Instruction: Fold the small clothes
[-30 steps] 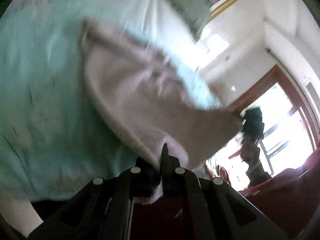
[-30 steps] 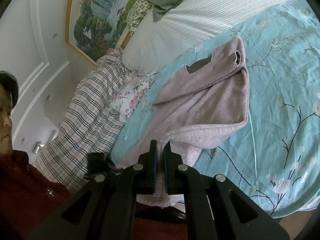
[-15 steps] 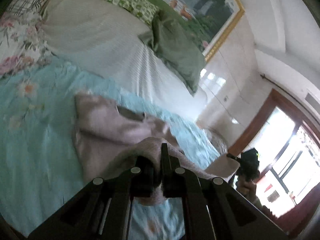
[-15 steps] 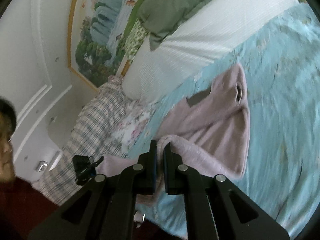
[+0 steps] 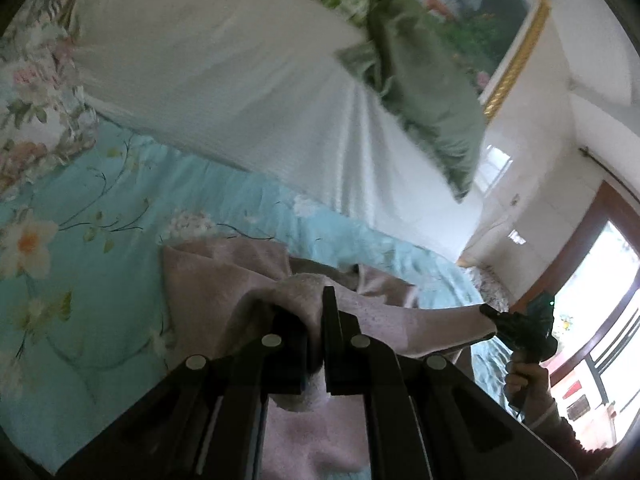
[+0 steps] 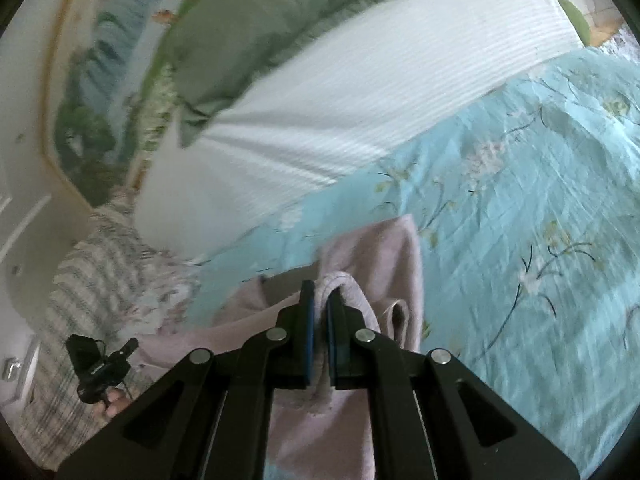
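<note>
A small pale pink garment point(image 5: 208, 280) lies on a turquoise floral bedspread point(image 5: 80, 208). My left gripper point(image 5: 314, 320) is shut on one edge of the garment and holds it over the part that lies flat. My right gripper point(image 6: 319, 312) is shut on another edge of the same pink garment point(image 6: 380, 256), also over the flat part. The cloth between the two grippers hangs stretched. In the left wrist view the right gripper point(image 5: 516, 324) shows at the right; in the right wrist view the left gripper point(image 6: 100, 364) shows at the lower left.
A white striped duvet point(image 5: 224, 80) and a green pillow point(image 5: 432, 92) lie at the far side of the bed. A floral pillow point(image 5: 36, 92) is at the left, a plaid cloth point(image 6: 80, 280) beside the bed. A framed painting point(image 5: 480, 8) hangs on the wall.
Both grippers have carried the held garment edge forward over the bed toward its far end, folding the cloth over itself. The views now look further up the bed.
</note>
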`<state>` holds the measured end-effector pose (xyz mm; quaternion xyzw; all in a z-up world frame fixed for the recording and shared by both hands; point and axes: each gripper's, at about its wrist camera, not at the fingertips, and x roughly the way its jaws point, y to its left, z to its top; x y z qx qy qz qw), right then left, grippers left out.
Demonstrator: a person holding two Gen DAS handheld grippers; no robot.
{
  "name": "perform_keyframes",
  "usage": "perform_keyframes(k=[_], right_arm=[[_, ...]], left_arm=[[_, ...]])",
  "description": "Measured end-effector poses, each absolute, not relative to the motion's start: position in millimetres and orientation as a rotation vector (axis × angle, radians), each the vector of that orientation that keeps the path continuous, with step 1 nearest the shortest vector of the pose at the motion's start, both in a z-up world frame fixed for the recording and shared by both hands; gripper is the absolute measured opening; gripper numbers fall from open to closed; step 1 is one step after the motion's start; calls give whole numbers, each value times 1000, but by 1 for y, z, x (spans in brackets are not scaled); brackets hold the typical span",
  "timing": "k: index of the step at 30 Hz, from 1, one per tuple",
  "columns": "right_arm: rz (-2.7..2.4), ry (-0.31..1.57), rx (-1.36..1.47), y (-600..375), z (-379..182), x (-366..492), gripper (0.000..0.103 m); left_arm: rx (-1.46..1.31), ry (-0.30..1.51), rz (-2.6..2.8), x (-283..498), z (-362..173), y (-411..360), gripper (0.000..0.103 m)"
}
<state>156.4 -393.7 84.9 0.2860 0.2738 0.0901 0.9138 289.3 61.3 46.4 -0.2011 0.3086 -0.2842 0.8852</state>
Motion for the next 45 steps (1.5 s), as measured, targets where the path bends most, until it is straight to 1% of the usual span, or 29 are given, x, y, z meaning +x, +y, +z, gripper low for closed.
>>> perform_keyframes(k=[6,11,16,17,19,20,21,22,24,25,26,27,28,29,31,33,35,38,40,42,43,44,45], right_arm=[[139,621,611,-405,63,211,6],[85,710,569,-405,40,251,6],[27,815,559,-407,11,273,7],[30,818,594,-412,9,272,7],[44,785,665,-424,15,261,8],[40,767,677,-427,20,253,8],[36,749,675,-427,25,246,8],[33,737,666,-425,29,240,9],[26,719,596,-410,40,228,14],[12,704,543,-400,46,219,28],[5,687,519,-394,49,216,52],[-7,664,499,-390,53,212,62],[-21,631,489,-389,58,208,68],[-33,595,486,-390,62,206,68],[-75,593,500,-397,69,207,68],[46,602,494,-388,78,205,68],[191,668,405,-357,79,207,67],[471,889,245,-292,49,216,65],[492,1005,84,-259,22,227,56],[468,1060,18,-249,6,244,54],[435,1079,-15,-249,-1,258,51],[393,1088,-55,-251,-5,271,42],[362,1082,-82,-253,-6,283,38]], left_arm=[[-415,732,-543,353,12,55,4],[-399,815,-497,395,-26,48,4],[-403,931,-455,421,-64,47,9],[-424,935,-467,417,-64,51,10],[-413,913,-486,399,-53,54,21],[-399,904,-496,389,-48,54,31],[-383,891,-519,375,-41,51,36],[-360,884,-546,360,-35,45,37],[-320,888,-602,335,-28,31,39],[-293,895,-635,323,-28,22,39],[-251,909,-660,311,-30,10,39],[-224,920,-674,303,-33,1,39],[-202,934,-689,299,-36,-6,39],[-180,950,-704,295,-40,-14,39],[-151,974,-705,290,-46,-24,39],[-159,1005,-716,292,-52,-30,39],[-144,1034,-705,300,-58,-38,39],[-117,1065,-699,315,-66,-50,39],[-106,1079,-690,334,-69,-54,36],[-100,1071,-685,353,-66,-55,34],[-85,1057,-653,367,-64,-54,34],[-77,1044,-612,382,-62,-50,34],[-90,1031,-588,394,-60,-46,33]])
